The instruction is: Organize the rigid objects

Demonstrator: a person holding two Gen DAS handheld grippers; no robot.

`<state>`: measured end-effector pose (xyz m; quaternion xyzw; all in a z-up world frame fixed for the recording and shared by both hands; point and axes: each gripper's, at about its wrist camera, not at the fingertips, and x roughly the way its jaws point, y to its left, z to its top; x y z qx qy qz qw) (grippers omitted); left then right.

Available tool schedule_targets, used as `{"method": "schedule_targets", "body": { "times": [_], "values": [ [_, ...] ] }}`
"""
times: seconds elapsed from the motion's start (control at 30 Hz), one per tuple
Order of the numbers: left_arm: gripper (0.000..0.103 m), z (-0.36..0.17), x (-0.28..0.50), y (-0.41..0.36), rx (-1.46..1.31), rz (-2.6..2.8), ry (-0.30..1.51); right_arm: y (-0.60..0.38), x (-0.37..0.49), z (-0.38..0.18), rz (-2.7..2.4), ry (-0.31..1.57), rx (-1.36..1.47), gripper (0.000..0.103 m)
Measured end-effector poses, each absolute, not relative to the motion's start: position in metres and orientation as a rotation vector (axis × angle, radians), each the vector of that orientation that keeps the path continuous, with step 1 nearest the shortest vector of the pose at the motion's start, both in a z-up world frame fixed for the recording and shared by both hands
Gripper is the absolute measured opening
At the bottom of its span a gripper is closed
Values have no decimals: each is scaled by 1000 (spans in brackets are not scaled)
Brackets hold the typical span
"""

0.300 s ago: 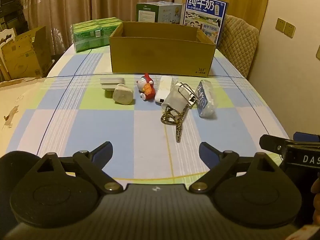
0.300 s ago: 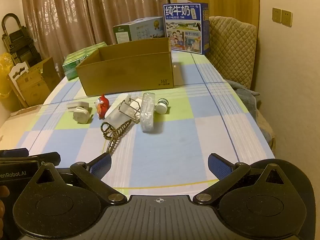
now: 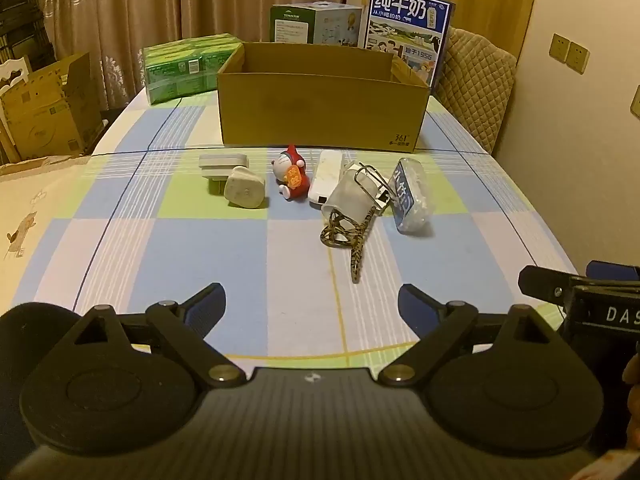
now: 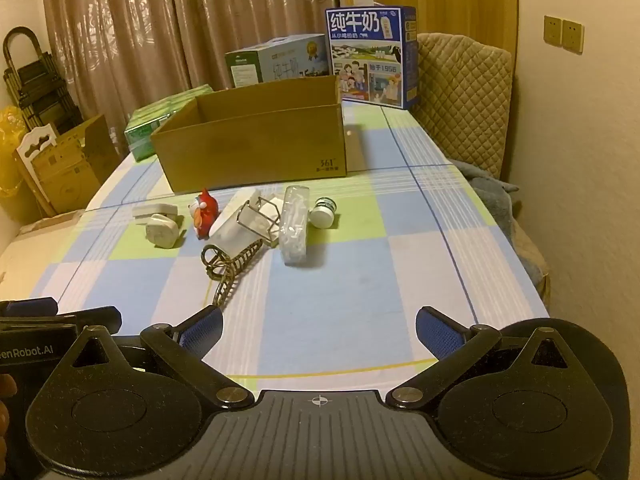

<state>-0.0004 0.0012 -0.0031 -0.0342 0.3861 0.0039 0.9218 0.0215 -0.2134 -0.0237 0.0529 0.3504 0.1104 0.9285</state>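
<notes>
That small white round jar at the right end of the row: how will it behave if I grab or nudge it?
The small white jar lies on its side, so a nudge will probably roll it. It looks light and rigid. Smooth, rounded walls may slip between the pads.

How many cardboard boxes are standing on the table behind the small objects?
3: the open brown box just behind the objects, the blue milk box at the far right, and the green-and-white box beside it. Others may be hidden behind them.

Drawn curtains (image 4: 120, 40), quilted chair (image 4: 464, 92), dim light.
</notes>
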Motion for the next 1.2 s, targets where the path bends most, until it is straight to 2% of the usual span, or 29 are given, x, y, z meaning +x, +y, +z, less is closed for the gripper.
{"method": "schedule_targets", "body": {
  "times": [1.2],
  "values": [
    [91, 4, 0, 0, -78, -9, 785, -214, 21, -23, 222, 721, 112, 101]
  ]
}}
